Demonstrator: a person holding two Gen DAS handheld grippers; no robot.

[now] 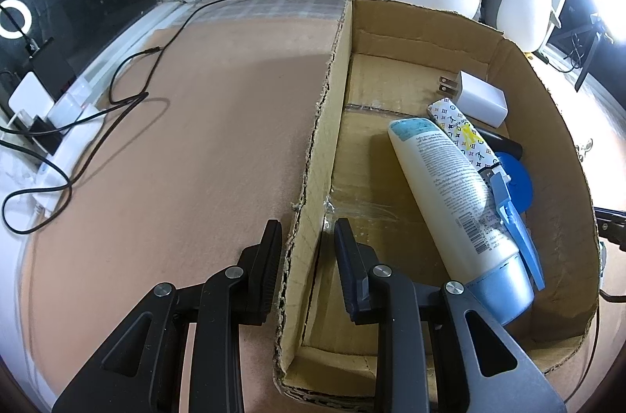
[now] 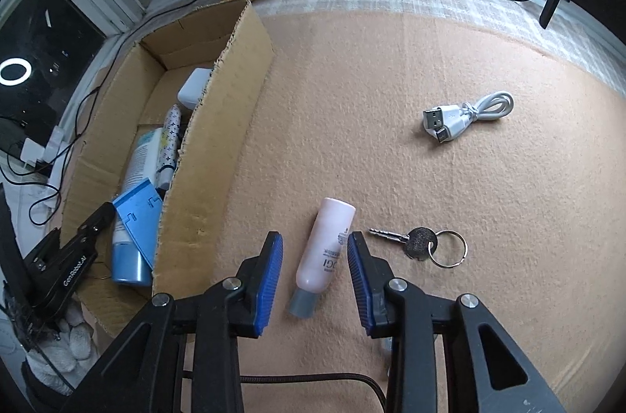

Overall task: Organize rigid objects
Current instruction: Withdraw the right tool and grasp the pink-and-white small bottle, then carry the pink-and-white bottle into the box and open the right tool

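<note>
The pink bottle (image 2: 323, 254) lies on its side on the peach mat (image 2: 391, 158), grey cap toward you, just off the cardboard box's (image 2: 219, 123) right wall. Your right gripper (image 2: 313, 280) straddles it with both blue pads alongside; the right pad looks right against the bottle, the left pad stands clear, so nothing is clamped. A key (image 2: 411, 240) on its ring rests just right of the bottle, and a coiled white USB cable (image 2: 465, 114) sits well apart, toward the mat's far right. Your left gripper (image 1: 307, 256) is narrowed onto the box's left wall (image 1: 313, 178), one finger outside, one inside. Within the box lie a white lotion bottle (image 1: 446, 186), a white charger (image 1: 479, 98) and a patterned case (image 1: 461, 131).
</note>
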